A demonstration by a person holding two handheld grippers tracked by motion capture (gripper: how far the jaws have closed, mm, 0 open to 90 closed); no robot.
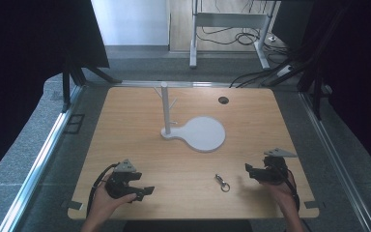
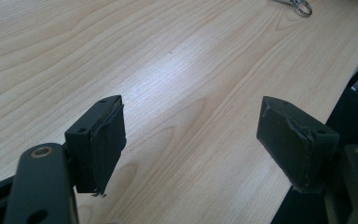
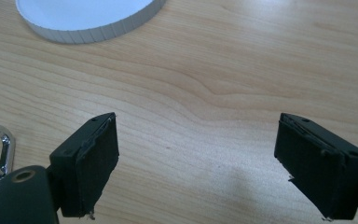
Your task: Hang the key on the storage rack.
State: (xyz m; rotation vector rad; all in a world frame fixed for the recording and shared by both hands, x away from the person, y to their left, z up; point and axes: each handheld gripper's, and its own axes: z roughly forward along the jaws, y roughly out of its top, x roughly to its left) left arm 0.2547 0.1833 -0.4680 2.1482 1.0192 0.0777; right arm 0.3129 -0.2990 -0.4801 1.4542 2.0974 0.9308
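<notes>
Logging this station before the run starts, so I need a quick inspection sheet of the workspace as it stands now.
Surface: wooden table, with a dark round hole near the far edge.
Job's things: metal key clip lying flat near the front edge; white stand with an upright post and pegs, nothing hanging on it.
Clutter: nothing seen.
Grippers: left gripper and right gripper both open, holding nothing, low over the table.
Cables: one trails from each gripper; more lie on the floor beyond the table.
Surroundings: grey floor, dark curtains, a metal frame behind.
</notes>
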